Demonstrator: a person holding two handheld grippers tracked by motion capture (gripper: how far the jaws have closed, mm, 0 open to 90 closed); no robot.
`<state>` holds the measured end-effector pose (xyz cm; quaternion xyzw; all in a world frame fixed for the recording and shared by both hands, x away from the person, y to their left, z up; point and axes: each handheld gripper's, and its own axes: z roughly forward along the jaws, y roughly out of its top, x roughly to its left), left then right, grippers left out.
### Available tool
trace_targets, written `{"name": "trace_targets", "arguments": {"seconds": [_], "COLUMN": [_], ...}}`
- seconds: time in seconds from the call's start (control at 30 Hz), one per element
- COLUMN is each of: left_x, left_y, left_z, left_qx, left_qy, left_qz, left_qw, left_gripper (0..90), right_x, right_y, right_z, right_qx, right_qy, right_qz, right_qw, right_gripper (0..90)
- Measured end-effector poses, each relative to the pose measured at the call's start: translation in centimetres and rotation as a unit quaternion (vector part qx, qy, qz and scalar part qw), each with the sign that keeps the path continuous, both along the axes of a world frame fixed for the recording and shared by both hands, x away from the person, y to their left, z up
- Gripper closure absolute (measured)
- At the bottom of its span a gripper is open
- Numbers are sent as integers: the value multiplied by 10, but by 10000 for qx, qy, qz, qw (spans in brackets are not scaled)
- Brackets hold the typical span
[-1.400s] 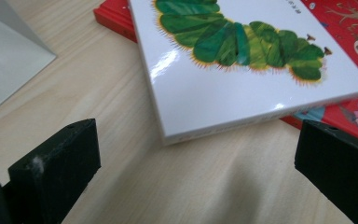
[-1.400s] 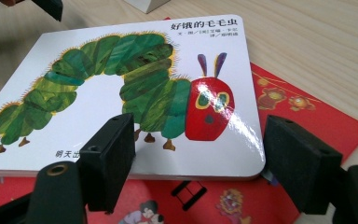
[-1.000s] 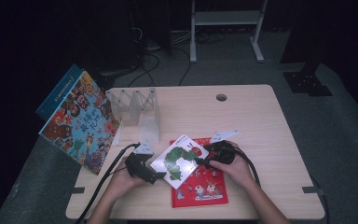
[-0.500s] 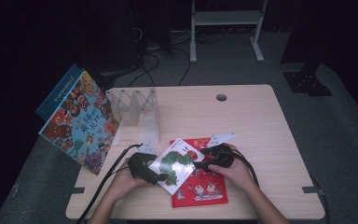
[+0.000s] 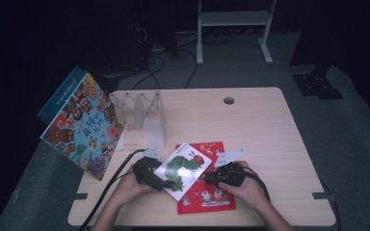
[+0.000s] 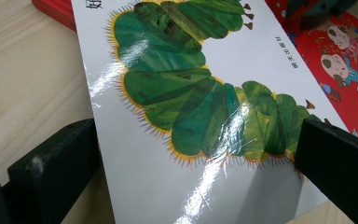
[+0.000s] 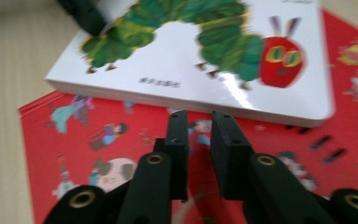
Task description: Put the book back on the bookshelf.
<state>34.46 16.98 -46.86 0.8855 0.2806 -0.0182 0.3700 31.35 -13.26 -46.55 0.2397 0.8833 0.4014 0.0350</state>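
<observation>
A white book with a green caterpillar (image 5: 183, 168) (image 6: 191, 93) (image 7: 191, 51) lies slanted across a red picture book (image 5: 212, 195) (image 7: 98, 135) near the table's front edge. My left gripper (image 5: 163, 179) (image 6: 196, 126) is shut across the white book's near end, one jaw on each long edge. My right gripper (image 5: 213, 177) (image 7: 199, 116) hovers over the red book, just right of the white book. Its jaws have just been closing and stand a narrow slit apart with nothing between them.
A large colourful picture book (image 5: 84, 127) leans off the table's left edge. Beside it stands a clear plastic rack (image 5: 142, 113). A cable hole (image 5: 229, 100) sits at the far middle. A black cable (image 5: 111, 187) trails from the left gripper over the front edge.
My right hand has come back toward the near edge, off the white book's far right corner. The white book has shifted slightly nearer and to the left. The left hand has stayed put.
</observation>
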Motion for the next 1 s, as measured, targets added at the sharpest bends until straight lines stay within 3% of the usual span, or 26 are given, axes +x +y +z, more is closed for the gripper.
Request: {"name": "trace_targets", "arguments": {"seconds": [0.23, 0.43, 0.7, 0.87, 1.0], "left_x": [0, 0, 2, 4, 3], "left_y": [0, -3, -6, -6, -7], "left_z": [-1, 0, 1, 2, 1], "left_qx": [-18, -24, 45, -64, 10], "left_qy": [48, 47, 123, 196, 98], "left_qz": [25, 72, 107, 177, 115], "left_qw": [10000, 10000, 9999, 9996, 9999], "left_gripper": [0, 0, 0, 0, 0], "right_x": [0, 1, 2, 1, 1], "right_y": [10, 15, 14, 14, 14], "right_z": [-3, -3, -4, -4, -3], "right_qx": [4, -112, -61, -54, -74], "right_qy": [29, -125, -65, -59, -58], "right_qz": [80, 28, -18, -52, -62], "right_qw": [10000, 9999, 10000, 10000, 9999], "right_gripper": [804, 888, 894, 894, 893]}}
